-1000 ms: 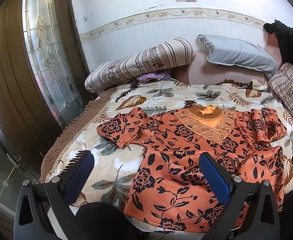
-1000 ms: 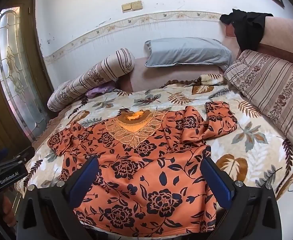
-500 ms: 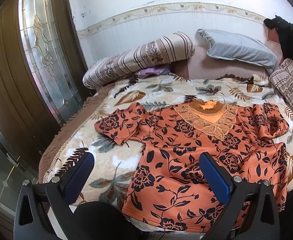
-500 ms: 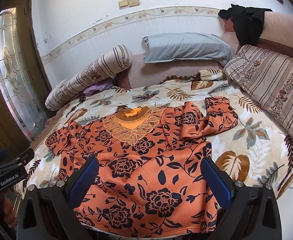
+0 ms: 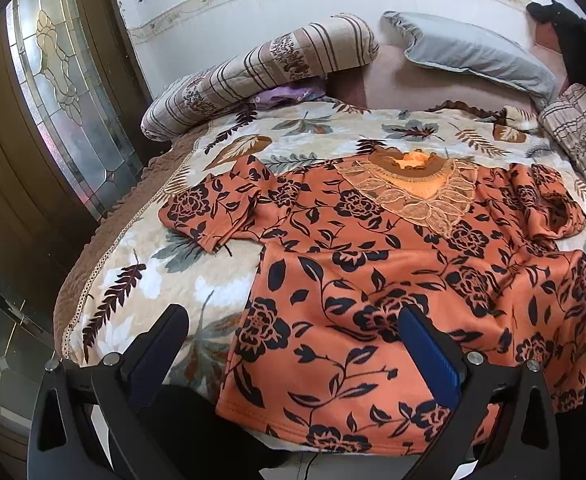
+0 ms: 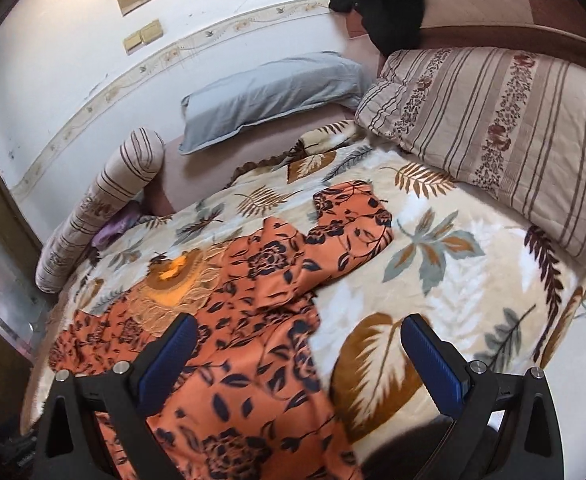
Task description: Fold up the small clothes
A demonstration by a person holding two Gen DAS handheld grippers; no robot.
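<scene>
Orange floral top is lying flat, front up, on the leaf-print blanket with its hem at the blanket's near edge. Lace neckline points toward the grey pillow. One sleeve is folded over itself near the striped bolster, the other is bunched up toward the striped cushion. Left gripper is spread wide over the hem, grabbing nothing. Right gripper is wide open too, straddling the top's side edge, also empty.
</scene>
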